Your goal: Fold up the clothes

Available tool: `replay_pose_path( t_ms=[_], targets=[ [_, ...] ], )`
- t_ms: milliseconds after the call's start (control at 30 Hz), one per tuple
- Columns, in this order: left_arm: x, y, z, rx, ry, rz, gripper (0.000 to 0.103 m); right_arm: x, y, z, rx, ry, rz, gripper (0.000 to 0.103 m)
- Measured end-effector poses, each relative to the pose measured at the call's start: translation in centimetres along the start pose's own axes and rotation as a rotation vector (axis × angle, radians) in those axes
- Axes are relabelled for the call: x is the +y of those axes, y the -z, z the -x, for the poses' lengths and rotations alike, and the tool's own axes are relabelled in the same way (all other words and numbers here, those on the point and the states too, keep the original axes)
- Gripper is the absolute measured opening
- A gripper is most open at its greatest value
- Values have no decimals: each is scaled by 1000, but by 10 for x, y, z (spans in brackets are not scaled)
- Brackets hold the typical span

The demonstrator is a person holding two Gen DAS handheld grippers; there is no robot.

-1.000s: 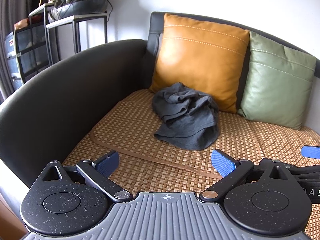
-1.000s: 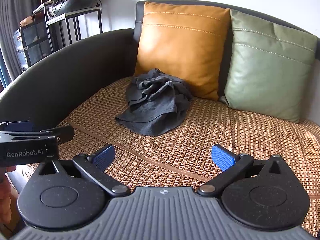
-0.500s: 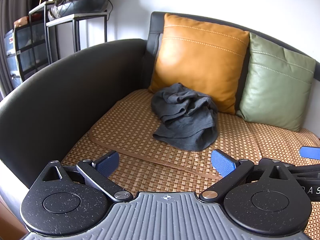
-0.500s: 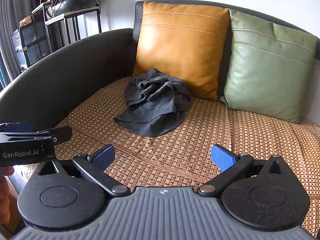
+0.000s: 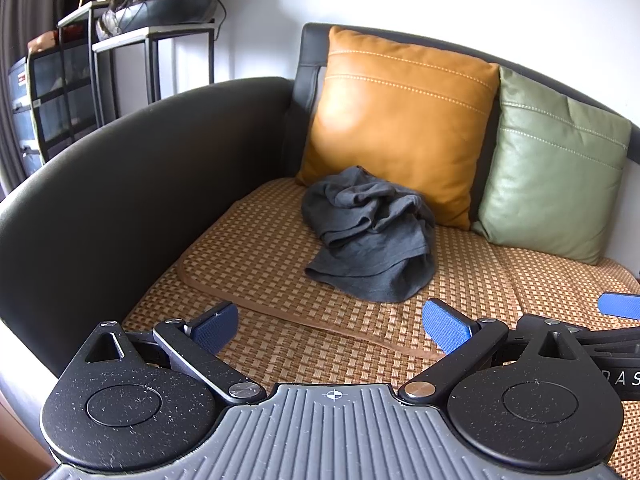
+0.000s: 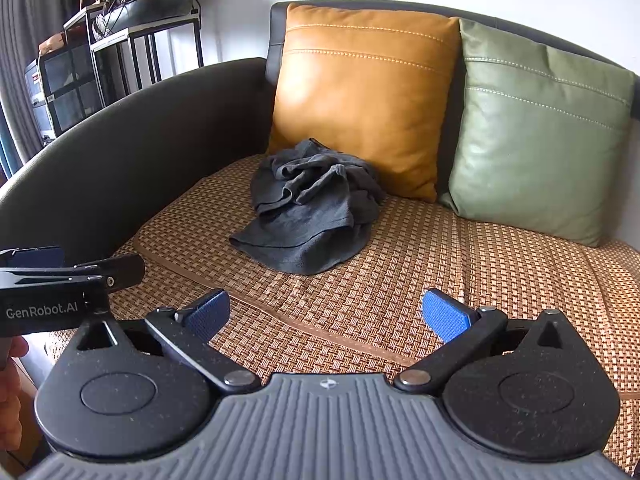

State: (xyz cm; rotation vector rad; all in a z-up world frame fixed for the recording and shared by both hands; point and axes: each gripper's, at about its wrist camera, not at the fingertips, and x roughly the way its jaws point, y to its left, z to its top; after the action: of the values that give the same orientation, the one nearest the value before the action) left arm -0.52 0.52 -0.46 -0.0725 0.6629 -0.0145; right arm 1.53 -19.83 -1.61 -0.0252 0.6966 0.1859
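Observation:
A dark grey garment [image 5: 370, 234] [image 6: 310, 208] lies crumpled in a heap on the woven sofa mat [image 5: 256, 240] [image 6: 440, 280], just in front of the orange cushion. My left gripper [image 5: 330, 326] hovers open over the mat's near edge, well short of the garment, with nothing between its blue pads. My right gripper [image 6: 326, 316] is also open and empty, at a similar distance from the heap. Each gripper shows at the edge of the other's view: a blue pad of the right one at the left wrist view's right edge, the left one's body at the right wrist view's left edge.
An orange cushion [image 5: 396, 120] [image 6: 360, 92] and a green cushion [image 5: 552, 176] [image 6: 536, 128] lean on the sofa back. A dark curved armrest [image 5: 120, 184] [image 6: 120, 152] bounds the seat on the left. Behind it stand metal shelves [image 5: 152, 40] with a planter. A hand [image 6: 10, 384] holds the left gripper.
Both grippers have eased slightly forward and to the right; the garment sits a little lower-left in both views. The garment itself has not moved.

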Motion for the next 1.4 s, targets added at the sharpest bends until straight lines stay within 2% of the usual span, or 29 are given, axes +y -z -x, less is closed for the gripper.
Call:
replay_pose_path(
  t_ms=[700, 1400],
  targets=[
    [5, 1, -7, 6, 10, 13, 103, -2, -2, -7, 11, -1, 0, 102],
    [11, -17, -69, 47, 11, 9, 103, -6, -26, -68, 61, -8, 13, 102]
  ],
)
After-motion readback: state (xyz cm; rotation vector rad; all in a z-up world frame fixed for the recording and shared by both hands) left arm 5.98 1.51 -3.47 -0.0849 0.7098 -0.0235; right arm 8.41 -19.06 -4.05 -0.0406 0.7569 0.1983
